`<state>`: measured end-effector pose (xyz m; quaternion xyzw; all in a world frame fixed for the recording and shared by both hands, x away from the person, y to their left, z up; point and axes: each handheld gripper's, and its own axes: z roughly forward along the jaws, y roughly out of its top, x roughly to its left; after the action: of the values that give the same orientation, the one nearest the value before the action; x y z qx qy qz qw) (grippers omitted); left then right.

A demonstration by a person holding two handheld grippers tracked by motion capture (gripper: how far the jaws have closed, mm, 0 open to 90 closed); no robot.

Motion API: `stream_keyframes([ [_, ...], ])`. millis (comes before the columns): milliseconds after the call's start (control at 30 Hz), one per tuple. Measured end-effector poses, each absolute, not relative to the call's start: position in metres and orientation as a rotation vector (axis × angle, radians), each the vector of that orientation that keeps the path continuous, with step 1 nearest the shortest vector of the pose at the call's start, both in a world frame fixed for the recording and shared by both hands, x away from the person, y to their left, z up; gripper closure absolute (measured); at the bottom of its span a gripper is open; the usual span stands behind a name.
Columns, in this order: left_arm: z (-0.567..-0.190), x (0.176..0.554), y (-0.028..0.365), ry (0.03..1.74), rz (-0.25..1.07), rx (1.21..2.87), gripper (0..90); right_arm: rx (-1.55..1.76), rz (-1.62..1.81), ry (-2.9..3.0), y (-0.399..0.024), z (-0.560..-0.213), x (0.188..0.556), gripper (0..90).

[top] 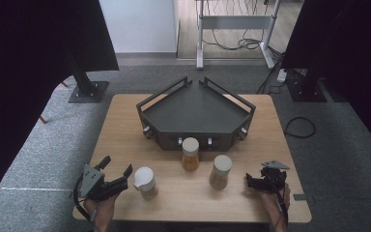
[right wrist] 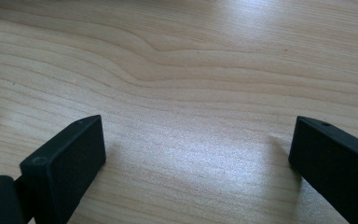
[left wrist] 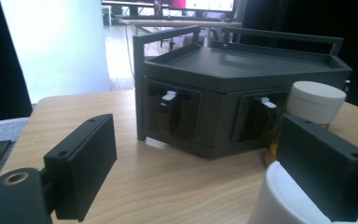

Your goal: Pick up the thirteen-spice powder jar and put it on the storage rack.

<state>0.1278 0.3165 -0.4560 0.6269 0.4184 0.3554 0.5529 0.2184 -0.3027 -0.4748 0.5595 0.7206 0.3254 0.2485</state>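
Item: left gripper, held in a hand at the near left edge of the table. Jaws spread apart, gripping nothing. In the left gripper view one jaw stands in front of the nearest jar's white lid, the other well off to the side with bare wood between.

Item: nearest jar, white lid, tan contents, upright. Stands just beside the left gripper's tips, on the side toward the table's middle; whether jaw and jar touch cannot be told. Its lid shows at the bottom corner of the left gripper view.

Item: middle jar, white lid, amber contents, upright, just in front of the grey rack; seen behind the jaw in the left gripper view.

Item: third jar, upright, between the middle jar and the right gripper.

Item: right gripper, held in a hand at the near right edge of the table. Jaws spread wide over bare wood, gripping nothing; the third jar stands near it, apart.

Item: grey rack, angular, railed top, at the far middle of the table; small dark bottles sit in its front openings.
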Motion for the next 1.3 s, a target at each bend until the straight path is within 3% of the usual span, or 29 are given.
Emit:
stream_keyframes([
  [1300,-0.457,0.131,0.286,0.87,0.746,1.552,12.0,1.522,0.888,1.967,-0.303,-0.475,0.218,3.2],
])
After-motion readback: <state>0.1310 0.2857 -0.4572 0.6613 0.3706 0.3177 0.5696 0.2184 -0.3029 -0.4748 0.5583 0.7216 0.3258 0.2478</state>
